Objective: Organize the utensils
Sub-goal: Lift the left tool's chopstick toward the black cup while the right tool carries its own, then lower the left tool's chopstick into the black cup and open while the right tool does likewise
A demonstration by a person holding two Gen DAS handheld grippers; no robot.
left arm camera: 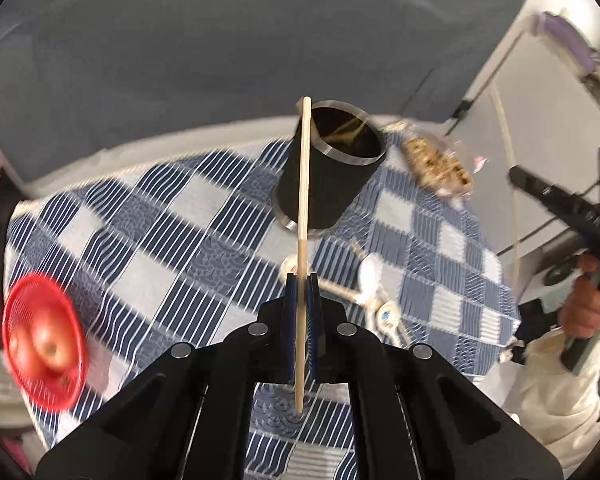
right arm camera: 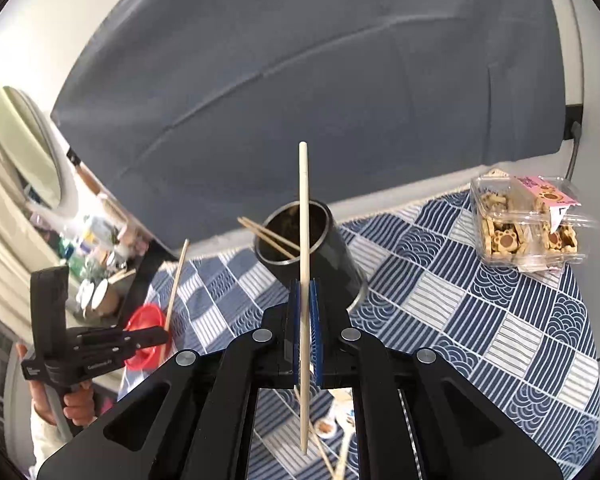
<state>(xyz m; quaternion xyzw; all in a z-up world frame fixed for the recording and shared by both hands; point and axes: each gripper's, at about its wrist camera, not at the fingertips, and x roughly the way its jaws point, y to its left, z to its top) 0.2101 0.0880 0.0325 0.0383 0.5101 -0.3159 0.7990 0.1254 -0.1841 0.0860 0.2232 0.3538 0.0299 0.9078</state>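
Blue-white checked cloth (right arm camera: 480,300) covers desk, grey padded panel behind. Red mesh basket (left arm camera: 42,340) at left edge holds apples, blurred. Black cylindrical holder (right arm camera: 312,252) stands mid-cloth, two wooden chopsticks (right arm camera: 266,236) leaning inside. Clear plastic box (right arm camera: 528,224) at right holds paw-shaped biscuits. Left gripper (left arm camera: 301,296) clamped on chopstick (left arm camera: 303,240), angled down toward holder. Right gripper (right arm camera: 305,300) likewise pinches another chopstick (right arm camera: 304,280), stick upright before holder. More utensils (left arm camera: 374,292) lie on cloth near holder.
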